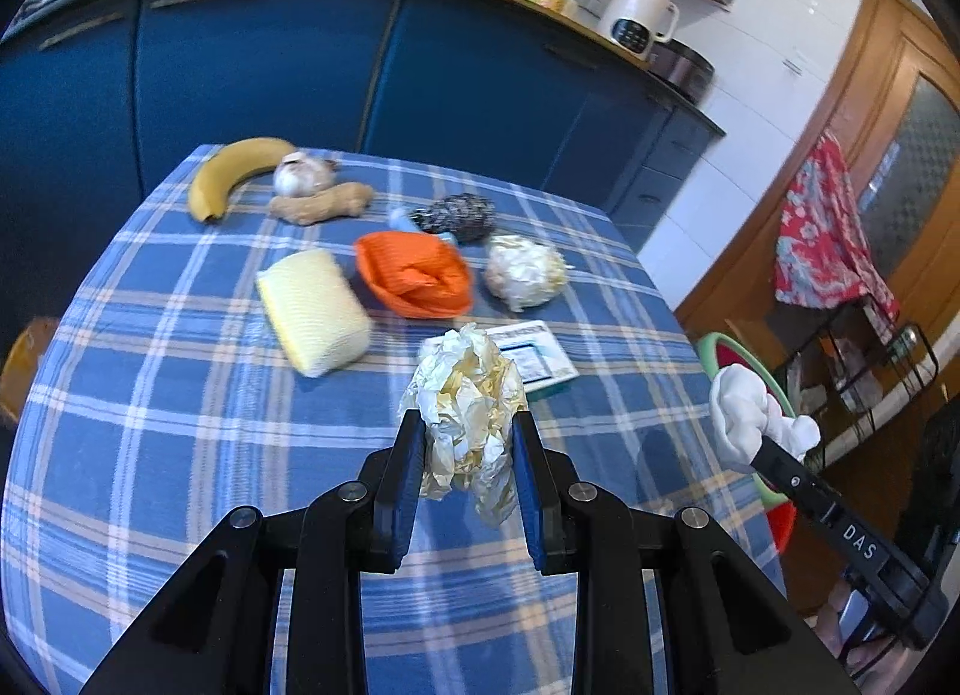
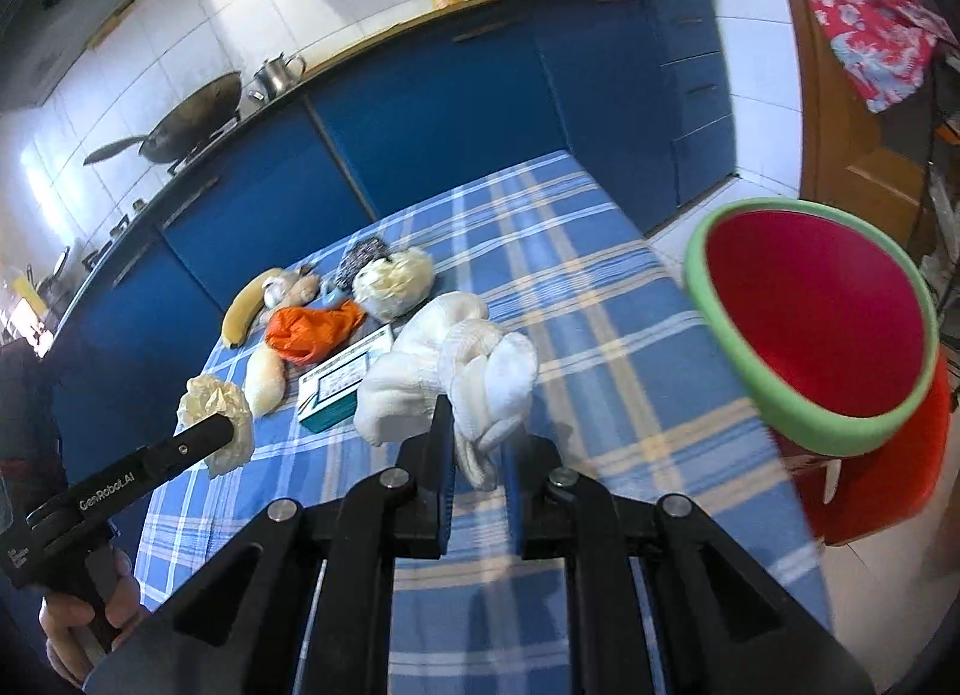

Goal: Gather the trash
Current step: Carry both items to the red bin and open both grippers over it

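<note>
Both loads hang clear of the table (image 1: 180,455) for binning: left gripper (image 1: 462,425) clamped on crumpled paper (image 1: 465,395), right gripper (image 2: 480,425) pinching a white cloth wad (image 2: 450,371) beside the red bin (image 2: 816,329).

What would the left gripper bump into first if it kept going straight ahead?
Probably the small box lying flat on the table, right behind the paper wad that the left gripper holds. Depth is hard to judge, so it might pass over it.
</note>
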A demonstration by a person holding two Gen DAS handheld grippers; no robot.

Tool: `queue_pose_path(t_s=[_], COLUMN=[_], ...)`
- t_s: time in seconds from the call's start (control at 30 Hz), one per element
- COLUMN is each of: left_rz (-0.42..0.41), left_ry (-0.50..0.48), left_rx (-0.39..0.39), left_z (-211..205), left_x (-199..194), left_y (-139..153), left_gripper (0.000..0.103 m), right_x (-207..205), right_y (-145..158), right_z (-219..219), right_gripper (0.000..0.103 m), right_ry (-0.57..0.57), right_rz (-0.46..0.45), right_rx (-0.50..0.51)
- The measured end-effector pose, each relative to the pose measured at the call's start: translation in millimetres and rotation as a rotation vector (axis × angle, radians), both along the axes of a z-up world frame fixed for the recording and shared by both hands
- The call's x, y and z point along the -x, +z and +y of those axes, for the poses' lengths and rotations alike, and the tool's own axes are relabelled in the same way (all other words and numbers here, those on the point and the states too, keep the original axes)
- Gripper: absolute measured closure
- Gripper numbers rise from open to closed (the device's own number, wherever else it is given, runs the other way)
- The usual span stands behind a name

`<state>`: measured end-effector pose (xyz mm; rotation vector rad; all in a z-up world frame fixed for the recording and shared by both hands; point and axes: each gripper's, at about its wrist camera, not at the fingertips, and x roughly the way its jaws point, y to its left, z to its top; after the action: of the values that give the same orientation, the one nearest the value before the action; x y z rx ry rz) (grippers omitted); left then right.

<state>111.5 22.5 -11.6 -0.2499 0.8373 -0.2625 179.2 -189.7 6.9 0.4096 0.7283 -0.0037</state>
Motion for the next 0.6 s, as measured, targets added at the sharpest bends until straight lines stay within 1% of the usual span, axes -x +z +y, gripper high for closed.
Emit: queue_pose_path(t_s=[0.27, 0.43, 0.6], left_rz=[-0.013, -0.012, -0.020], left_ry=[-0.101, -0.176, -0.243], left_rx=[-0.017, -0.027, -0.054], left_z=[-38, -69, -103], left_x=[3, -1, -4], left_y=[11, 17, 20], left_gripper=[0.074, 0.074, 0.074], right_x=[20, 32, 40], right_y=[3, 3, -1], right_z=[-37, -64, -90], right_gripper=[0.086, 0.086, 0.086], right_ry=[-0.085, -0.148, -0.206], right_rz=[-0.013, -0.020, -0.024], right_rx=[-0.013, -0.025, -0.035])
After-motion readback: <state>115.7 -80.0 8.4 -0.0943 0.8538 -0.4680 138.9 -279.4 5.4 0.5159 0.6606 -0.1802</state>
